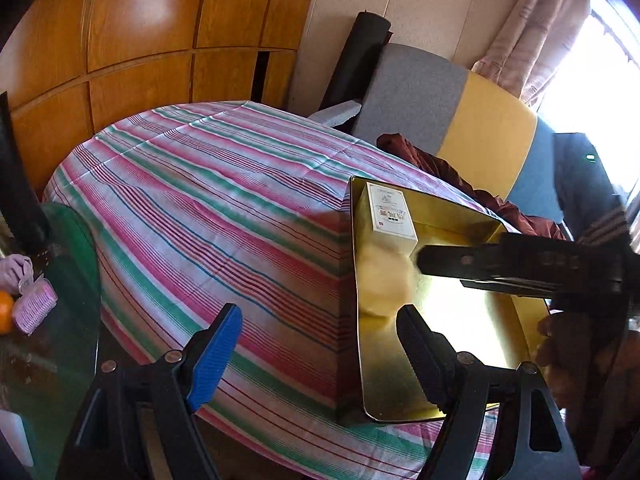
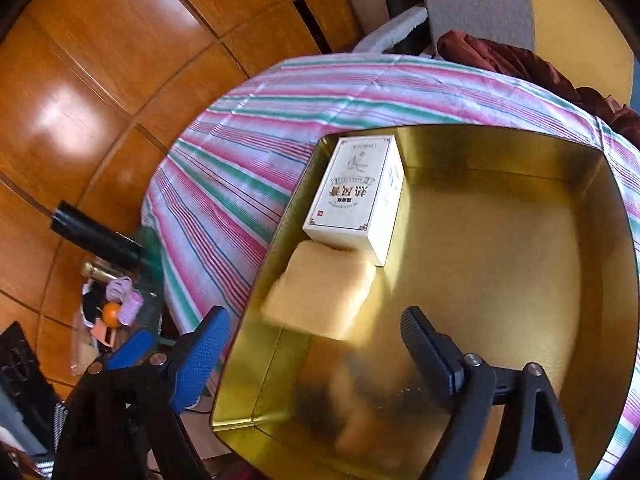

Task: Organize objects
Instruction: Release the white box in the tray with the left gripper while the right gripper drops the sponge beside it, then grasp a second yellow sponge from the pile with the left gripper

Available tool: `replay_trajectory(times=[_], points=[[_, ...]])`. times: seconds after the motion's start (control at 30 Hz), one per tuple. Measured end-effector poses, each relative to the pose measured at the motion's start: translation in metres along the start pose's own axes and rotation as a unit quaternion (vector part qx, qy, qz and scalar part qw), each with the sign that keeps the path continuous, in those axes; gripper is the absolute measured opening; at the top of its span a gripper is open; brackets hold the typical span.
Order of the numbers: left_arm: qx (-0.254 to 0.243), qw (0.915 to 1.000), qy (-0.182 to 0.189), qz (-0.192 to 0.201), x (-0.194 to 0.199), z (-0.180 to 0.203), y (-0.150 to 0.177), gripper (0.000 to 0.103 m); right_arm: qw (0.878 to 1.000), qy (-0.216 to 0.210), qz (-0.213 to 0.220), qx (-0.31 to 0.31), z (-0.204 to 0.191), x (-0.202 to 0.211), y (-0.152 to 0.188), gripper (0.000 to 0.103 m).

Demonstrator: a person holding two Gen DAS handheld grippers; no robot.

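Your right tongs stand wide open over the gold tin, nothing between the pads; the yellow sponge sits blurred inside the tin, just beside the white box at the left wall. Left tongs open too, empty, at the tin's near edge. Clear the right tongs straight up so they miss the sponge. The tin rests on a bench under a striped cloth; wood panels behind, more clutter on a glass side table.
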State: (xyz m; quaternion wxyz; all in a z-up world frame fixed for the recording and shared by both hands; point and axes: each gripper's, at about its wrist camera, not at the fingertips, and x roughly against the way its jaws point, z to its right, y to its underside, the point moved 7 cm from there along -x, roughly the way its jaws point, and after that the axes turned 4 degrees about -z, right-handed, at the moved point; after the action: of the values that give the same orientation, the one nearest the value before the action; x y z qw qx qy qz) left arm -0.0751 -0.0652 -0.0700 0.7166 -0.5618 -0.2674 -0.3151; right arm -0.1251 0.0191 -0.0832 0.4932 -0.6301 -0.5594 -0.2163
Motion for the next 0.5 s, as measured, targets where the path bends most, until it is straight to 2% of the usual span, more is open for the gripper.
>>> replay_trajectory(times=[0.17, 0.5], points=[[-0.012, 0.9999, 0.001, 0.005, 0.002, 0.007, 0.0, 0.08, 0.999, 0.018, 0.031, -0.006, 0.019, 0.035, 0.015, 0.089], [-0.067, 0.9973, 0.032, 0.004, 0.01, 0.053, 0.003, 0.08, 0.99, 0.065, 0.094, -0.082, 0.095, 0.112, 0.072, 0.089]])
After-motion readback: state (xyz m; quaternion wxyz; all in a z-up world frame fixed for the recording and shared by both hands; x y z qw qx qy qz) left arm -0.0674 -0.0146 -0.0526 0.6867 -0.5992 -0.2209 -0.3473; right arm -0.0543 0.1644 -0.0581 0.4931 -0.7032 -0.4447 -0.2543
